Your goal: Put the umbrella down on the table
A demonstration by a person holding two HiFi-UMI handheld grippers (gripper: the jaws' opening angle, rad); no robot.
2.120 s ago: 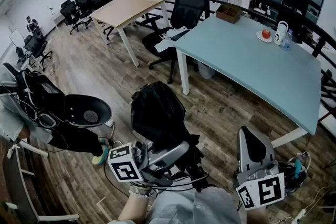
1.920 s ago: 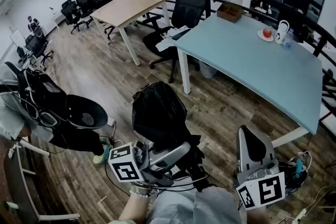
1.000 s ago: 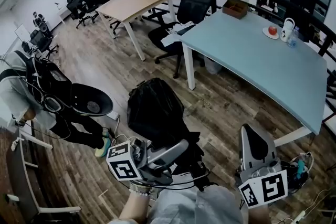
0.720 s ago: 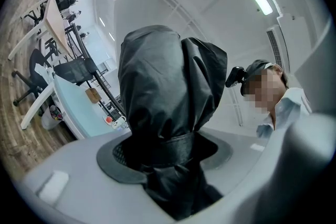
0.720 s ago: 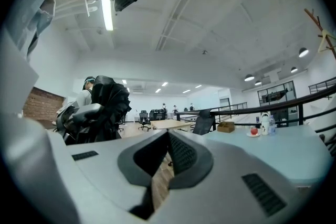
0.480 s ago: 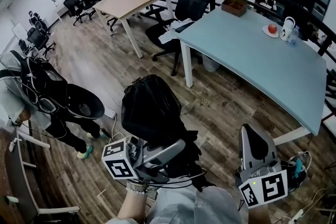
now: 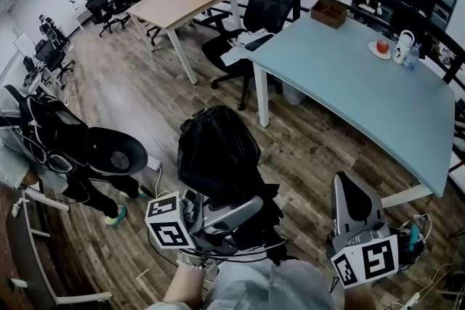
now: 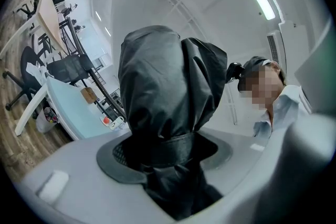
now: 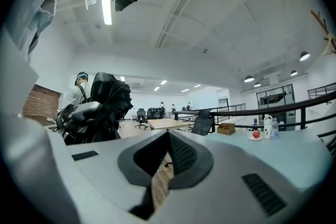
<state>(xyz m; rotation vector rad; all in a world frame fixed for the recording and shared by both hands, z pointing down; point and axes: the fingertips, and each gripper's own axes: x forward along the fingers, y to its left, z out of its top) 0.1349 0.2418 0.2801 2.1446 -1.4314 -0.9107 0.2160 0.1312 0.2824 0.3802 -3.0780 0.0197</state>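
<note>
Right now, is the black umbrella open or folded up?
Folded up. The umbrella's black cloth is bunched into a bundle with a strap round it, clamped in the left tongs.

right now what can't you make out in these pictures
- Umbrella handle and shaft: head view, hidden under its own bunched black canopy and the left tool; the left gripper view shows only fabric in the jaws.
- Blue table right end: head view, cut off by the picture edge.
- Brown box contents: every view, too small.
- Red round thing on the plate: too small to name the fruit.
</note>
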